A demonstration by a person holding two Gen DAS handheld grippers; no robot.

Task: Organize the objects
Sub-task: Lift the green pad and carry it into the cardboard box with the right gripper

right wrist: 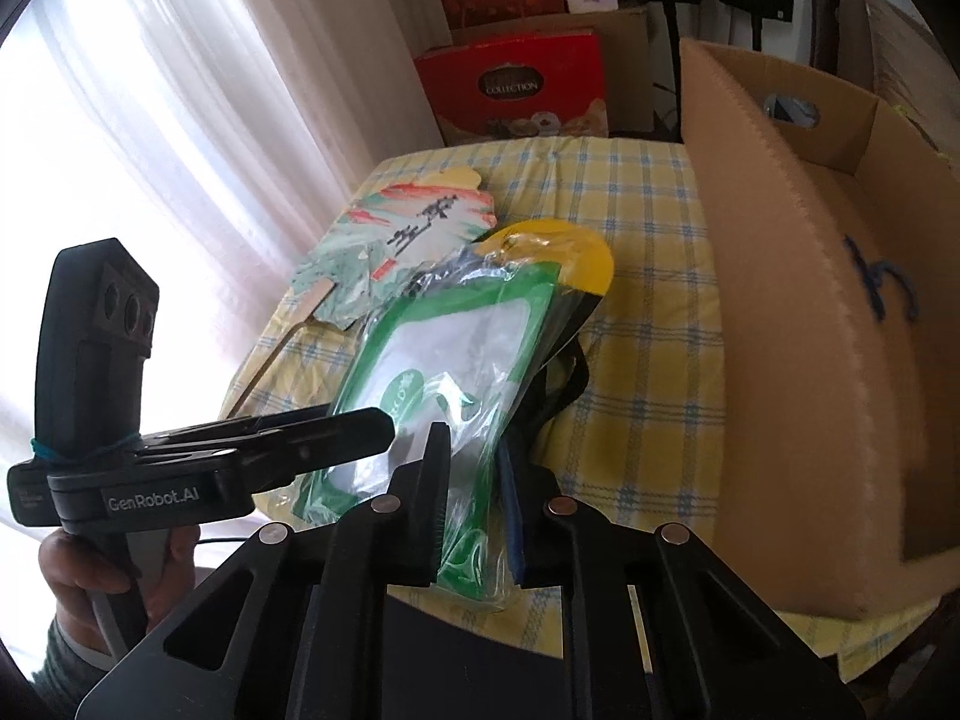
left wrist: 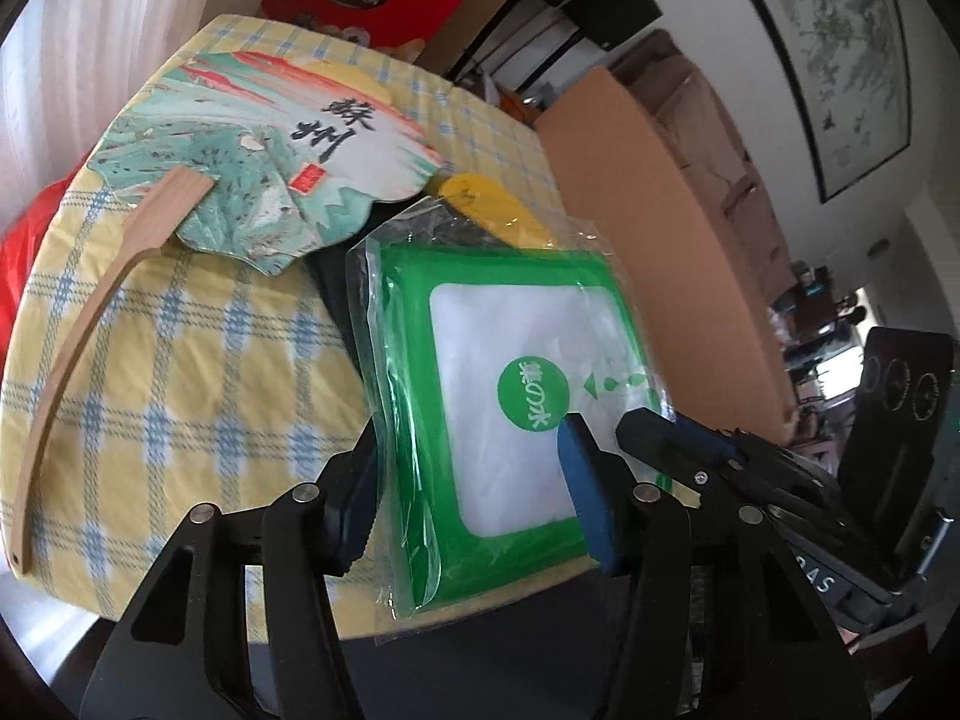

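Note:
A green-and-white packet in clear plastic (left wrist: 510, 396) lies on the yellow checked tablecloth (left wrist: 180, 372), on top of a black and yellow item (left wrist: 486, 204). My left gripper (left wrist: 474, 480) is open, its blue-padded fingers either side of the packet's near end. My right gripper (right wrist: 474, 492) is shut on the packet's near edge (right wrist: 444, 372) and enters the left wrist view (left wrist: 678, 438) from the right. A paper hand fan (left wrist: 252, 162) with a wooden handle lies to the left.
An open cardboard box (right wrist: 810, 276) stands on the table to the right of the packet. Red gift boxes (right wrist: 516, 90) stand behind the table's far edge. White curtains (right wrist: 180, 90) hang at the left.

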